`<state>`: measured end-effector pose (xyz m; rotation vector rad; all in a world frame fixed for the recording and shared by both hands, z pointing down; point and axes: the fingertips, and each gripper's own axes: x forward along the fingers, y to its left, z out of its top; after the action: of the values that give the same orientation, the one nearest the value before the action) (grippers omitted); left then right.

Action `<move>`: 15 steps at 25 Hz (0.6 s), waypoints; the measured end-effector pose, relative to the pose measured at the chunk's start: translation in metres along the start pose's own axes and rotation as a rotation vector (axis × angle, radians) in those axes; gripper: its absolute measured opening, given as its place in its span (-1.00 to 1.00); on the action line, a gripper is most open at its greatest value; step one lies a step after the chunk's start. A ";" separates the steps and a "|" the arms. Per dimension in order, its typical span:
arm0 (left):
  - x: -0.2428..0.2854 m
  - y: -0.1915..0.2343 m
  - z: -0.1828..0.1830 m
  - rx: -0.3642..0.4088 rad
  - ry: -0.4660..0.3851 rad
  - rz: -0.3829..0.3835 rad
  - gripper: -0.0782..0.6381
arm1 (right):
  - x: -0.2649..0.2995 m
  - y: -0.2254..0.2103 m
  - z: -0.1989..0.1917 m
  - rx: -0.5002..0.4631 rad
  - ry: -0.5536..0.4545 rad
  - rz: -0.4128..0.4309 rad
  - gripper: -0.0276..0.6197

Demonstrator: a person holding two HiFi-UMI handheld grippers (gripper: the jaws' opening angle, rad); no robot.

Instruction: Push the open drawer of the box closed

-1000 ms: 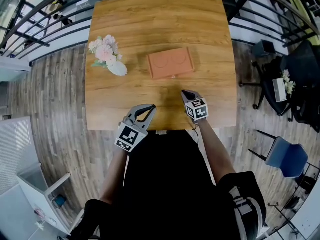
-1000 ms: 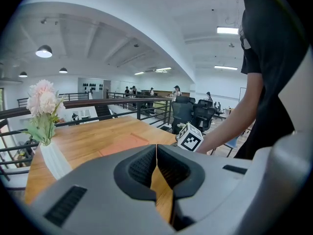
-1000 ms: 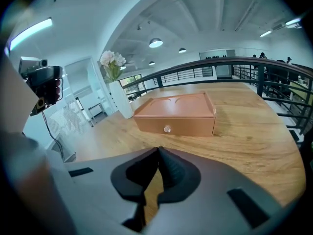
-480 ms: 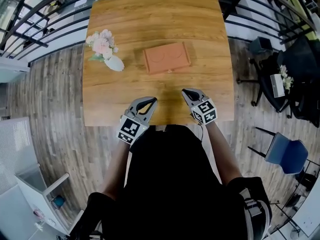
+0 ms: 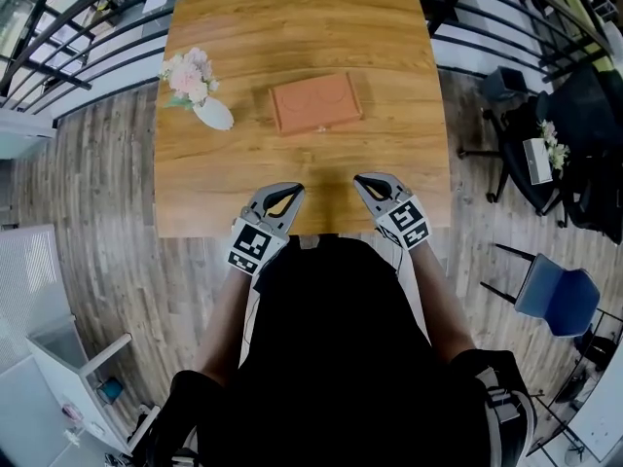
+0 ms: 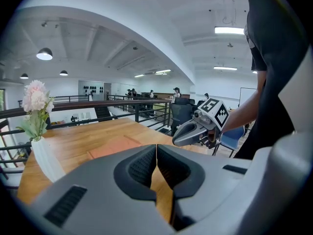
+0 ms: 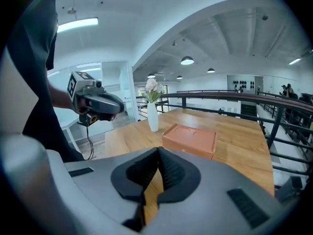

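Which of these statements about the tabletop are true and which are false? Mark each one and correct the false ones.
1. The orange box lies on the wooden table. True.
2. The left gripper is gripping the box. False: its jaws are together on nothing, near the table's near edge and well apart from the box.
3. In the head view, the white vase of pink flowers stands left of the box. True.
4. The right gripper has its jaws wide apart. False: they are together, with nothing between them.
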<state>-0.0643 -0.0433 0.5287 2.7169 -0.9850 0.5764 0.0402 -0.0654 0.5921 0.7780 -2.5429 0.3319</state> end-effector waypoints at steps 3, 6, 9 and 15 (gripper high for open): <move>0.000 -0.009 0.001 0.002 0.000 0.012 -0.71 | -0.012 0.007 0.003 -0.025 -0.010 0.015 -0.87; -0.001 -0.015 0.003 -0.002 0.000 0.027 -0.71 | -0.023 0.011 0.009 -0.057 -0.022 0.033 -0.87; -0.002 -0.020 0.006 -0.006 0.000 0.044 -0.71 | -0.031 0.012 0.018 -0.082 -0.039 0.053 -0.87; -0.008 -0.026 0.006 -0.017 0.006 0.082 -0.71 | -0.033 0.014 0.025 -0.109 -0.062 0.087 -0.87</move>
<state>-0.0512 -0.0206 0.5187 2.6684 -1.0989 0.5877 0.0476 -0.0469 0.5530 0.6477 -2.6330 0.1976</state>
